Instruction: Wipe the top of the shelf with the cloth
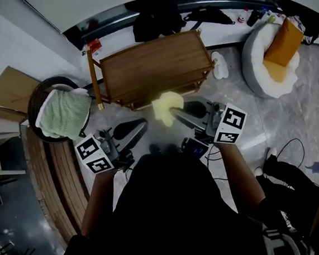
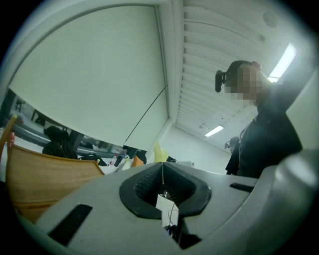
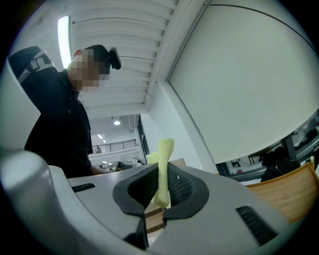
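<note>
Right gripper [image 3: 160, 185]: closed on the cloth [image 3: 162, 167], with only a thin fold pinched between its ribbed pads.
Left gripper [image 2: 163, 180]: jaws pressed together with nothing between them, held low and apart from the shelf [image 1: 154, 66].
Place of cloth: at the near edge of the shelf top; I cannot tell if it touches.
Risk, slipping: the narrow grip may let the wood drag the cloth out.
Risk, scraping: the cloth is bunched, so the hard gripper may rub the top.
Materials: the cloth is pale yellow and soft; the shelf is smooth wood with a flat rectangular top.
</note>
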Available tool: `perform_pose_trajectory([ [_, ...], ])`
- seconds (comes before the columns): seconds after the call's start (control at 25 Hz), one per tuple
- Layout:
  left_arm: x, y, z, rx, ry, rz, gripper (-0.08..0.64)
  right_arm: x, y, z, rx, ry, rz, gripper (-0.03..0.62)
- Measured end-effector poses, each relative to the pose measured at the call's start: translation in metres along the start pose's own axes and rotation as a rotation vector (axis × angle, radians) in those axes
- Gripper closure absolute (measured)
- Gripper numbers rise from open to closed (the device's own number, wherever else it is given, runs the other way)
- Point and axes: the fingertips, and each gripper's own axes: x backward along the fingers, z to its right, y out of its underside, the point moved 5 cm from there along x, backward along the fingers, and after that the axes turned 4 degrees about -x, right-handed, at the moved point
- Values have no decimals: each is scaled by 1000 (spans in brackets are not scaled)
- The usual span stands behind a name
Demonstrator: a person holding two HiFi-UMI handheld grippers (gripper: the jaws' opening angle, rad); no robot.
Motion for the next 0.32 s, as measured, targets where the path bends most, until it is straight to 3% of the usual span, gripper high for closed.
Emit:
perform_pose_trajectory([
  [0.32,-1,-2,9,-15,-20,-14,548,4,1,0,1,13,-4,548],
])
